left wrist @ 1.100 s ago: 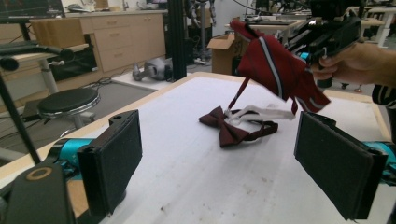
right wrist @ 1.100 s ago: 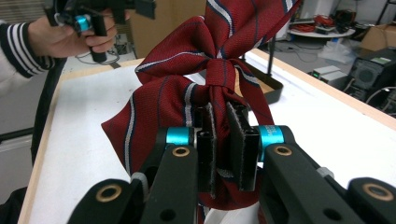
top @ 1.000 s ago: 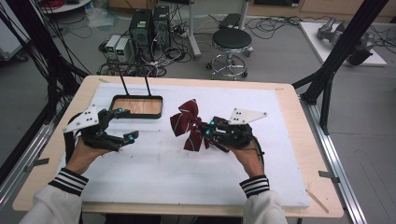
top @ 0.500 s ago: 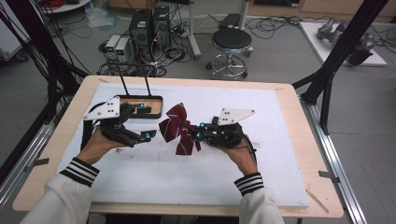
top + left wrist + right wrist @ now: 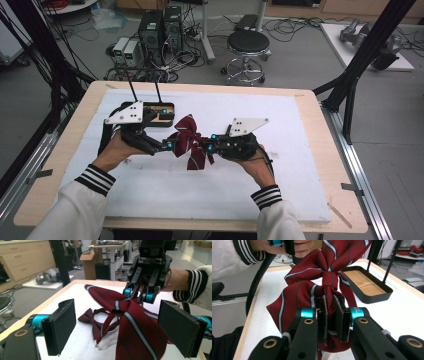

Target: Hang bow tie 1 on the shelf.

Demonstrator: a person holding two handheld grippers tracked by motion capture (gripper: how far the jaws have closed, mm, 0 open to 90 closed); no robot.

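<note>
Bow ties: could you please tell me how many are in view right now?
2. A striped red bow tie is held up by the right claw; a plain dark red bow tie lies on the table beneath it.

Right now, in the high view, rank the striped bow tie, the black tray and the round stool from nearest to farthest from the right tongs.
1. The striped bow tie, gripped by the right tongs, mid-table.
2. The black tray, on the mat beyond the left tongs.
3. The round stool, on the floor past the table's far edge.
</note>
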